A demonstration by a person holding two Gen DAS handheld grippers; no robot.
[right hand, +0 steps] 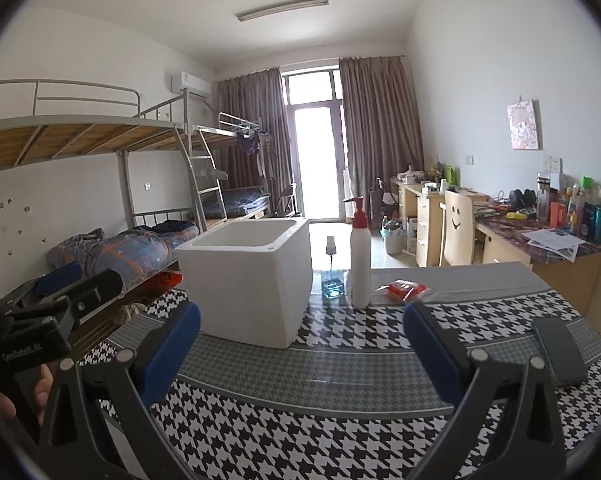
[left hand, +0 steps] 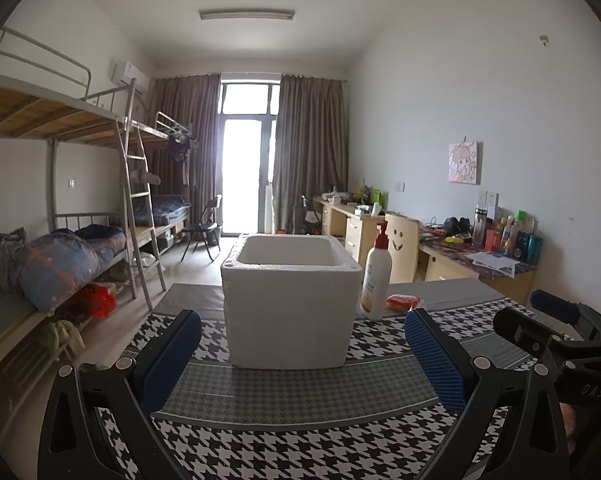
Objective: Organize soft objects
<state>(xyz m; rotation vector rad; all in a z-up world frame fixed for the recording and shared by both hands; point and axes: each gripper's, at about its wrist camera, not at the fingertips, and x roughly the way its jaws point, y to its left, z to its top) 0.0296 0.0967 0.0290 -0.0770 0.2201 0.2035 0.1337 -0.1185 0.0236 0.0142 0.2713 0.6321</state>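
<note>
Left tool [left hand: 302, 358]: blue-padded fingers [left hand: 172, 354] spread wide, nothing between them, nothing touched. It hovers over the houndstooth tabletop [left hand: 300, 440].

Right tool [right hand: 302, 354]: fingers [right hand: 432, 354] likewise spread wide and empty, clear of the cloth.

White foam box [left hand: 290, 300]: open-topped, standing on the tabletop straight ahead of the left tool, beyond its fingertips; ahead and left of the right tool.

Orange soft packet [right hand: 405, 290]: lies flat on the tabletop ahead of the right tool, just past its right-hand fingertip, apart from the box. From the left tool it sits ahead and to the right, partly behind the pump bottle [left hand: 376, 276].

Pump bottle upright, just right of the box. Small clear bottle [right hand: 332, 276] between box and pump bottle. Dark flat case [right hand: 558, 354] right of the right tool.
</note>
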